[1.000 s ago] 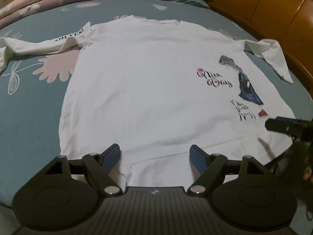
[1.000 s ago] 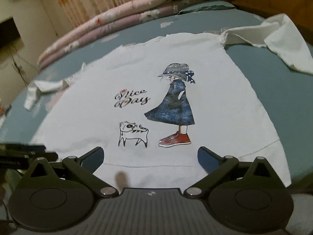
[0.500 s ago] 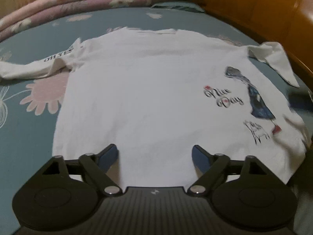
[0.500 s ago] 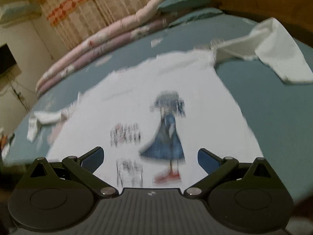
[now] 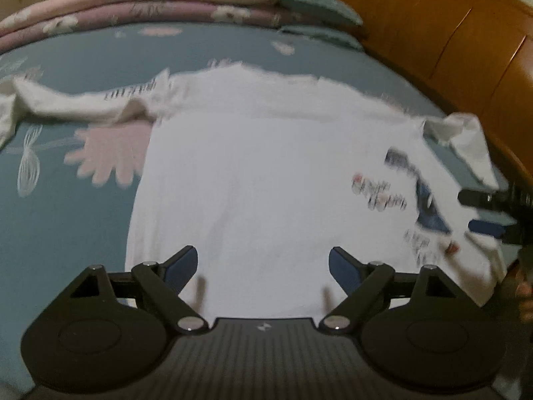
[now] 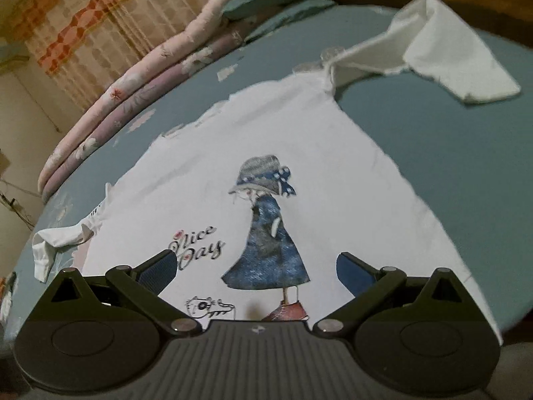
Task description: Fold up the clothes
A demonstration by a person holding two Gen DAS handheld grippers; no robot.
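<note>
A white long-sleeved shirt [image 5: 266, 173] lies flat, front up, on the blue bed sheet [image 5: 66, 216]. Its print shows a girl in a blue dress [image 6: 266, 233], the words "Nice Day" and a small cat. One sleeve [image 5: 83, 103] stretches out left; the other sleeve [image 6: 449, 50] lies crumpled at the far right. My left gripper [image 5: 263, 263] hovers open over the shirt's lower middle, with nothing between its fingers. My right gripper [image 6: 256, 266] stands open above the hem over the print, also empty. It shows at the right edge of the left wrist view too, as the right gripper [image 5: 479, 211].
Folded pink and mauve quilts [image 5: 166, 3] and teal pillows [image 5: 319, 3] lie along the bed's far side. A wooden headboard [image 5: 449, 33] runs along the right. A checked curtain [image 6: 83, 26] hangs behind. Bare blue sheet [image 6: 466, 153] flanks the shirt.
Both grippers have lifted and shifted over the shirt's lower part. The right one has rolled and come in over the print. The left fingers stand slightly wider apart. The shirt has not moved.
</note>
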